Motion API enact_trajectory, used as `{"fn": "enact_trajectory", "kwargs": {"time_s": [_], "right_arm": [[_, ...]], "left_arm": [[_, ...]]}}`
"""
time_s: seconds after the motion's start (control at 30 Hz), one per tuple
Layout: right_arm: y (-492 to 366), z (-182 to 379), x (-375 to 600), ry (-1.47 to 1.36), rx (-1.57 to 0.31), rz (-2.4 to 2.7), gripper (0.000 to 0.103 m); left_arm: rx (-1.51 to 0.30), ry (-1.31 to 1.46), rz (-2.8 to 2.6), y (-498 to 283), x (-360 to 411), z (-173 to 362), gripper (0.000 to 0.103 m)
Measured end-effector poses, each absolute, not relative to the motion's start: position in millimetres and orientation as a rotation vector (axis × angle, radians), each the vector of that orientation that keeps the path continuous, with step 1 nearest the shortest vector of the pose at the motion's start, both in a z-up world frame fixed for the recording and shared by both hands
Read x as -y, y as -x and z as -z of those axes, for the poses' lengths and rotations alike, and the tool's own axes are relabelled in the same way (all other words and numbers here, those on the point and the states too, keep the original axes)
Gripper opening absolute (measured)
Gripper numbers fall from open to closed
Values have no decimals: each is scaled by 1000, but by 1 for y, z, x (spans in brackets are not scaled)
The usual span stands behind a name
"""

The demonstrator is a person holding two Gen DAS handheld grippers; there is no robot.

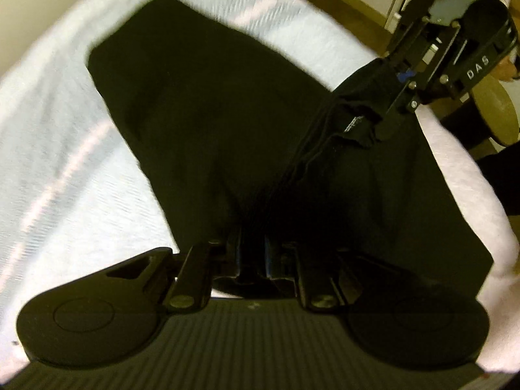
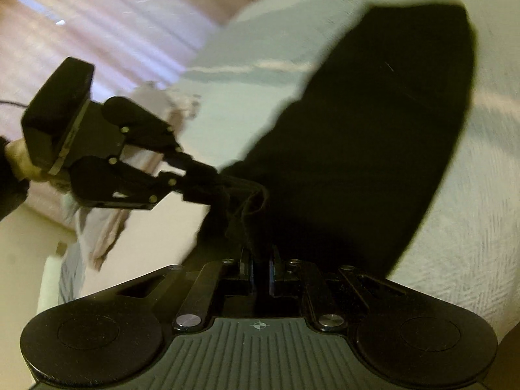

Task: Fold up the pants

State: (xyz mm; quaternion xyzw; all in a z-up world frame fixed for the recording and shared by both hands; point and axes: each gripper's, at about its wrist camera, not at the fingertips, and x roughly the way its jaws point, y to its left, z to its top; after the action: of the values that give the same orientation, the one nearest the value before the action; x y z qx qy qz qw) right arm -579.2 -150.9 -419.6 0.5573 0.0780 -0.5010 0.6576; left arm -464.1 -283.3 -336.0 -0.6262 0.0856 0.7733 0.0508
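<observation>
two grippers had hold of the pants (image 1: 227,123) at that moment, one at each end of the same bunched edge. from the left wrist view i saw my left gripper (image 1: 253,260) with its jaws drawn nearly together, dark cloth running down between them, so i read it as pinching the fabric, though the black on black kept me from seeing the pads press. the right gripper (image 1: 382,128) sat to the far right in that view, clamped on a gathered wad of the same edge with a small label showing just beside it. the right wrist view agreed: the right gripper (image 2: 261,276) was pressed together on dark cloth, and the left gripper (image 2: 195,175) came in from the left, closed on a twisted rope of fabric.

the pants lay on the pale bedspread (image 1: 65,130), most of their body spread flat and running away from both tools toward the far side, long axis near to far. only the held edge was lifted off the bed, stretched as a ridge between the two grippers.

the relation i judged the coming move to turn on was this: the loose bulk lay ahead of both grippers, and the held edge crossed that long axis. both hands seemed about equally near it. carrying the edge over the flat part would likely make the fold, provided the two ends travelled together.
</observation>
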Motion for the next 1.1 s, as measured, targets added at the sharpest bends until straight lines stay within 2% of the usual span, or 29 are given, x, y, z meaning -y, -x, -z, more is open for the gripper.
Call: {"fn": "enact_trajectory", "kwargs": {"time_s": [0.03,0.07,0.2,0.4,0.5,0.6,0.73,0.8,0.87,0.93,1.07,1.1], "right_arm": [[584,427,153,-1272,-197,1176,13],[588,429,151,-1268,-222,1234,18],[596,411,132,-1167,-277,1406,21],[543,377,127,-997,-286,1271,24],[520,394,141,-961,-317,1209,28],[524,417,152,-984,-348,1220,30],[558,435,148,-1029,-346,1230,29],[567,434,140,-1020,-351,1214,29],[569,429,131,-1016,-378,1215,29],[570,423,121,-1018,-411,1249,30],[545,402,94,-971,-463,1284,33],[525,396,87,-935,-480,1264,34]], "left_arm": [[-248,1931,-2346,466,287,347,19],[-244,1957,-2358,468,294,357,26],[-98,1971,-2524,449,319,356,35],[65,1929,-2714,384,330,318,29],[232,1794,-2733,360,315,309,28],[316,1735,-2689,357,296,326,29],[337,1783,-2668,374,294,370,29],[350,1813,-2664,375,302,386,35],[364,1842,-2659,371,306,396,36],[409,1843,-2668,364,311,397,36],[337,1883,-2729,334,308,375,35],[324,1889,-2750,323,306,367,29]]}}
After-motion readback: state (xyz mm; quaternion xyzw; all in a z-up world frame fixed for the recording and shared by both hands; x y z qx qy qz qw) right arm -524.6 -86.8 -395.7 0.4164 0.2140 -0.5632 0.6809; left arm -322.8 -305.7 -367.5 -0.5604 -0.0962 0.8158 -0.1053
